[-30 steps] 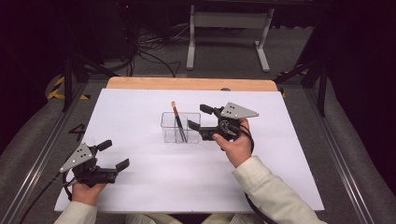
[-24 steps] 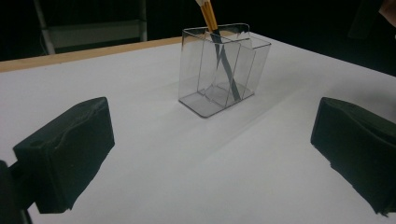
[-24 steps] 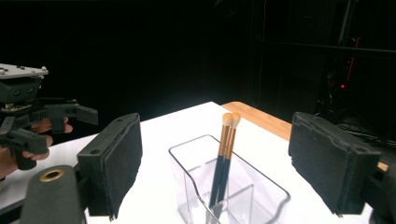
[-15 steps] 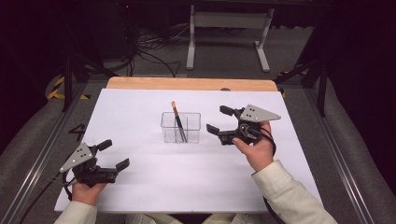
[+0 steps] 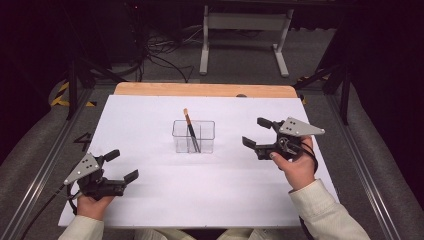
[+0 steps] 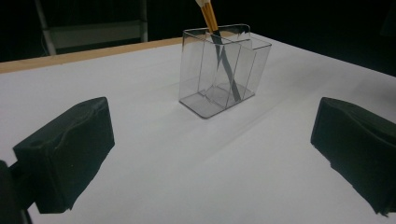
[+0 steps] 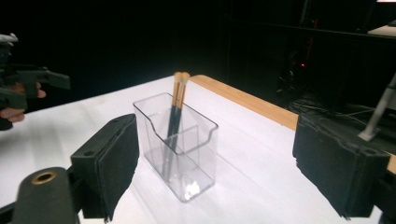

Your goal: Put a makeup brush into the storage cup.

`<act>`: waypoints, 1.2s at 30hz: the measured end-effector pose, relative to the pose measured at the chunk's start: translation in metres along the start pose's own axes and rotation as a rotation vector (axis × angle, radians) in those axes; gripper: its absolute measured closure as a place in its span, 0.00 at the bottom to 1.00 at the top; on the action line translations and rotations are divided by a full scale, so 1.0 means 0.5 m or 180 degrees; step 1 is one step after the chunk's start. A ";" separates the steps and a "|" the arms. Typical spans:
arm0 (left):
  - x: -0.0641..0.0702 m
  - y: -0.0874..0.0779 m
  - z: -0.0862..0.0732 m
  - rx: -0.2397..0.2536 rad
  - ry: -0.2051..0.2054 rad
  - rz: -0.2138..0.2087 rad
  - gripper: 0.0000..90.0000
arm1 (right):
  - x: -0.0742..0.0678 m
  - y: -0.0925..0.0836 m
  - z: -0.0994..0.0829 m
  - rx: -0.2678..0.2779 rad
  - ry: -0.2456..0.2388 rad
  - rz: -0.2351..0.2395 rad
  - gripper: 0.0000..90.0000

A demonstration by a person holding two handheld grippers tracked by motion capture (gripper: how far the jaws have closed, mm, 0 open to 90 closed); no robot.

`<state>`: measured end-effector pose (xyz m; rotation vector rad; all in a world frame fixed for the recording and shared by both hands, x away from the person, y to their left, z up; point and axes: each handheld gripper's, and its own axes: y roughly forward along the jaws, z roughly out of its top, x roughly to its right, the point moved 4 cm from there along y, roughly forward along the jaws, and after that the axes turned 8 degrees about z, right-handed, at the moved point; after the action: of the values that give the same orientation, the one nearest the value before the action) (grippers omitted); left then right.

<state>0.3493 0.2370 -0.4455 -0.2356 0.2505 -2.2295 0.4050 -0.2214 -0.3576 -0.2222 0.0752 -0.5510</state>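
Observation:
A clear plastic box [image 5: 194,136] with inner dividers stands at the middle of the white table. Two thin black sticks with orange tops [image 5: 189,126] lean in it, their tops poking above the rim. My right gripper [image 5: 255,132] hovers open to the right of the box, a short gap away, with nothing between its jaws. My left gripper [image 5: 123,165] is open and empty near the front left corner. The left gripper view has the box [image 6: 219,70] and sticks [image 6: 210,16] ahead of its wide jaws. The right gripper view has the box [image 7: 180,144] and sticks [image 7: 179,93] close between its jaws.
The white sheet [image 5: 210,200] covers the table, with a bare wooden strip [image 5: 200,90] along the far edge. Metal rails run down both sides. A stand's legs [image 5: 240,45] and cables lie on the dark floor beyond. The left gripper [image 7: 28,79] appears far off in the right gripper view.
My right gripper has drawn back to the right, away from the box, staying open. The left gripper, the box and the sticks have not moved.

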 end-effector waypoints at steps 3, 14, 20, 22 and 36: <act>-0.001 -0.001 0.000 -0.0003 0.0007 0.0003 0.00 | 0.006 -0.019 -0.009 -0.0041 0.0039 -0.0014 0.17; 0.000 -0.001 0.001 -0.0001 0.0007 0.0004 0.00 | 0.023 -0.063 -0.049 -0.0140 0.0071 -0.0098 0.16; 0.000 0.000 0.000 -0.0006 0.0008 0.0004 0.00 | 0.032 -0.085 -0.078 -0.0122 0.0188 -0.0143 0.16; 0.000 0.000 0.001 -0.0002 0.0010 0.0007 0.00 | 0.034 -0.086 -0.089 -0.0160 0.0201 -0.0150 0.16; 0.000 -0.003 0.001 0.0069 -0.0013 -0.0042 0.00 | 0.044 -0.096 -0.140 -0.0125 0.0318 -0.0187 0.16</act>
<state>0.3487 0.2379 -0.4444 -0.2308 0.2230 -2.2433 0.3902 -0.2859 -0.4152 -0.2356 0.1769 -0.6194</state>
